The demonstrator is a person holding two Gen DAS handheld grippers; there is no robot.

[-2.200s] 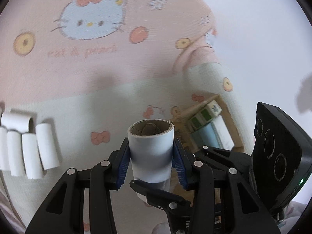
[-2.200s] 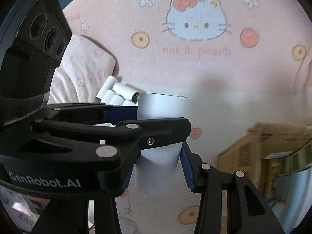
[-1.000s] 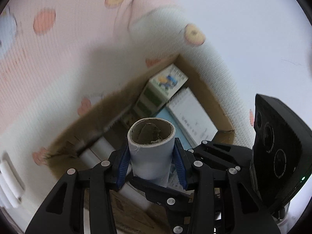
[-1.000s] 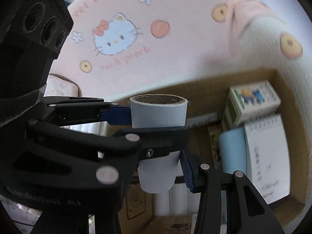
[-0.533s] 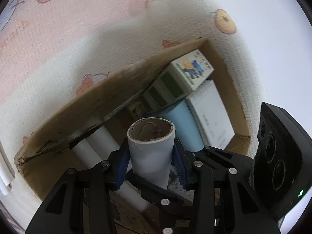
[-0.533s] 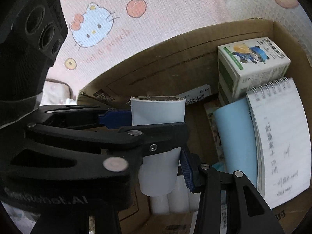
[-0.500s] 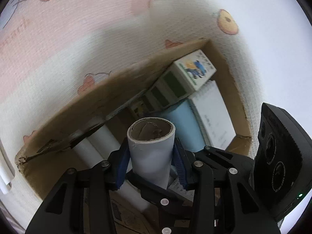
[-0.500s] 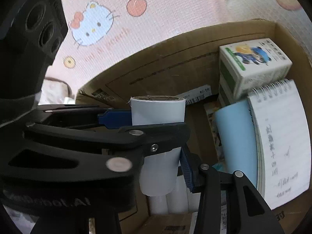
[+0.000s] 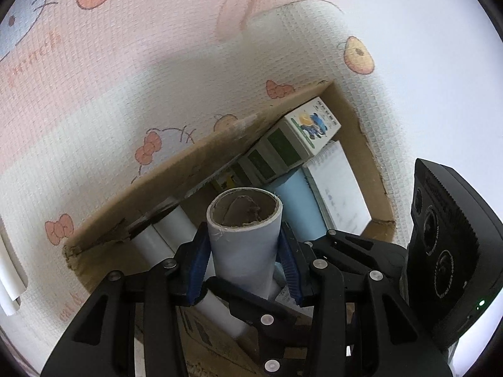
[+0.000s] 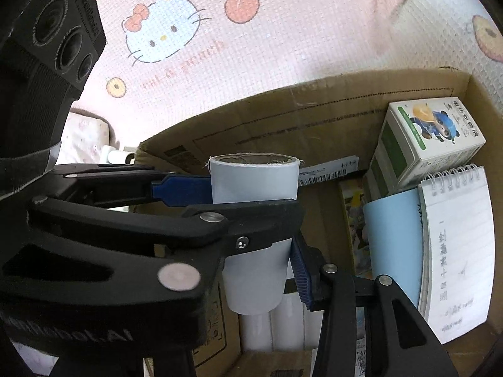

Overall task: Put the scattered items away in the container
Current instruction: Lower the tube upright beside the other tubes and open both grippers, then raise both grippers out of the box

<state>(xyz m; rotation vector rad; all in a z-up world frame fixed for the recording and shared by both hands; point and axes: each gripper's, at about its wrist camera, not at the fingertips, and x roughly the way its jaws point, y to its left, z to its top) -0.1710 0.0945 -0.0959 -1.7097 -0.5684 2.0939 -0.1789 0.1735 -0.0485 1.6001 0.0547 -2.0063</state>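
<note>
A white cardboard tube (image 9: 243,242) stands upright between the blue pads of my left gripper (image 9: 243,260), which is shut on it. My right gripper (image 10: 254,260) is shut on the same tube (image 10: 253,188), with the left gripper's black arm across it in the right wrist view. The tube hangs over the open cardboard box (image 9: 195,163), also in the right wrist view (image 10: 283,116). White tubes (image 10: 283,323) lie on the box floor under it, also in the left wrist view (image 9: 169,232).
Inside the box are a green and white carton (image 10: 430,132), a spiral notepad (image 10: 456,245) and a light blue booklet (image 10: 393,235). The box rests on a pink Hello Kitty blanket (image 10: 195,31). More white tubes (image 9: 8,286) lie outside at the left.
Both grippers have carried the tube from above the blanket to over the box and lowered it closer to the tubes inside. The grip is unchanged.
</note>
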